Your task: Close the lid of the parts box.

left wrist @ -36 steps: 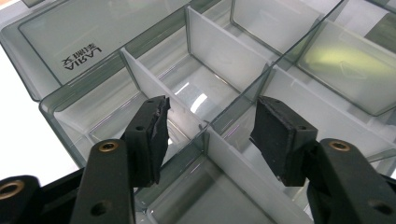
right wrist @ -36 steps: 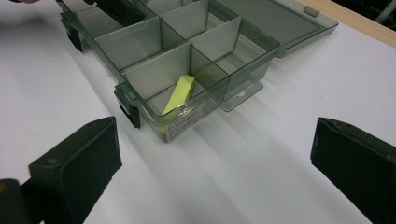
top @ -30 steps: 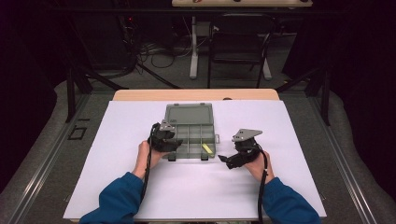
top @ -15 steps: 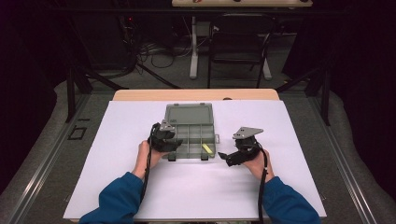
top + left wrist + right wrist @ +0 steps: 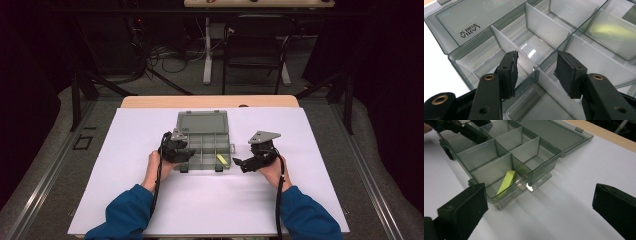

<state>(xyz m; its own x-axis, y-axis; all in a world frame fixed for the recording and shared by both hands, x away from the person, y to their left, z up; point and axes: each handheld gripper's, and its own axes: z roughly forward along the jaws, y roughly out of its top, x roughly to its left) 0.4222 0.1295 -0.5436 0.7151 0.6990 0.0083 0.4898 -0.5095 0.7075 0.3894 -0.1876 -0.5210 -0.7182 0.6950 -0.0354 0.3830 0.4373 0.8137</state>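
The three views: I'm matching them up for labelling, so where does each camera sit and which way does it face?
High view: above the person's side, looking forward and down on the table; blue sleeves, hands, both grippers show.
Left gripper view: rides the left gripper, looking down into the organizer box; its jaws straddle a divider.
Right gripper view: rides the right gripper, facing the box corner; open jaws show.
Shared: high and right gripper views both show the yellow piece.
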